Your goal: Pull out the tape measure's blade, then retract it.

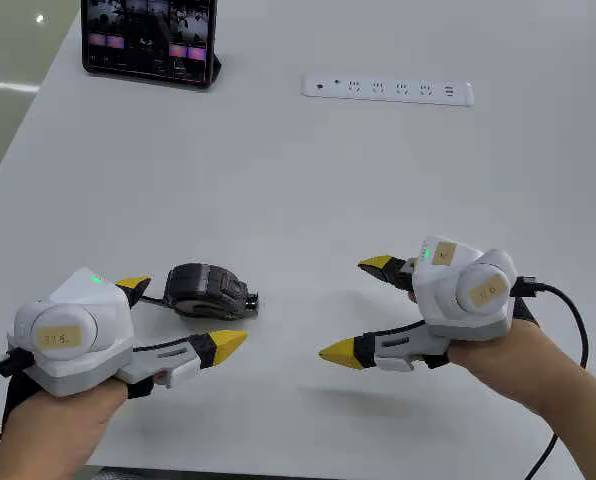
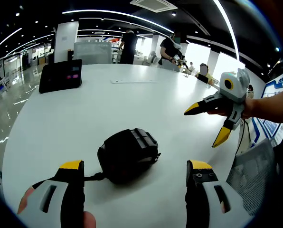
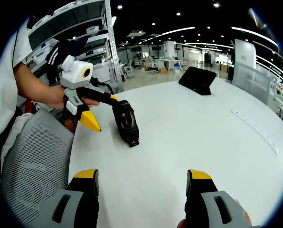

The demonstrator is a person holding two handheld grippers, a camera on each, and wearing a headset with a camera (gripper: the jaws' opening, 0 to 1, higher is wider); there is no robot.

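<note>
Left gripper (image 1: 183, 312) (white body, black jaws with yellow tips), held in the person's left hand (image 1: 53, 430): jaws spread wide, clamping nothing. In the left gripper view the two tips of the left gripper (image 2: 135, 165) flank the near side of the black, rounded tape measure (image 2: 127, 154). A thin black strap runs from the tape measure's case to one tip; contact cannot be confirmed. The tape measure (image 1: 206, 290) lies on its side on the white workbench (image 1: 278, 180), between the left gripper's jaws and just ahead of them. Its end hook sits at the case mouth, with no blade drawn out.

Right gripper (image 1: 356, 308), of the same build: jaws likewise wide and empty, held above the table, well apart from the tape measure, tips pointing towards it. In the right gripper view its tips (image 3: 142, 174) frame bare tabletop, with the tape measure (image 3: 125, 121) and the left gripper (image 3: 103, 111) beyond.

Far edge of the table: a black tablet (image 1: 150, 35) propped upright, and a white power strip (image 1: 388, 90) lying flat.
</note>
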